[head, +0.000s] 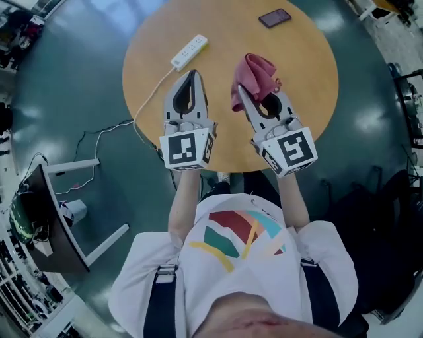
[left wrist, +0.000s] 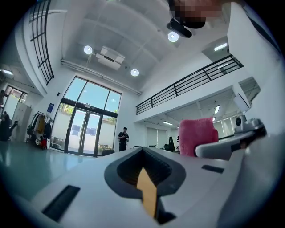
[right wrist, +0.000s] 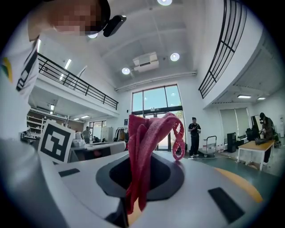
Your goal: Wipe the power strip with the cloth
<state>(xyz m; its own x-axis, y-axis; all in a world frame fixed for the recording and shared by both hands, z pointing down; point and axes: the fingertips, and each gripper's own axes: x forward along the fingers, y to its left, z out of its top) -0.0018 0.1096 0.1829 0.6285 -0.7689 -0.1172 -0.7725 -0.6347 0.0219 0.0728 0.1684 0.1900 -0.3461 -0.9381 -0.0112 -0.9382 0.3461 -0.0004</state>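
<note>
Over the round wooden surface (head: pixel 301 72), the right tool (head: pixel 242 92) pinches a red cloth (head: pixel 255 74), which bunches up past its tips. The left tool (head: pixel 193 74) is pressed together on nothing, near the white power strip (head: pixel 189 52) at the surface's far left edge. A dark phone (head: pixel 274 18) lies by the far edge.

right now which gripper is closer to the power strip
Left. The left gripper, jaws shut and empty, points at the power strip from just short of its near side. The right gripper, shut on the cloth, is farther off to the strip's right.
</note>
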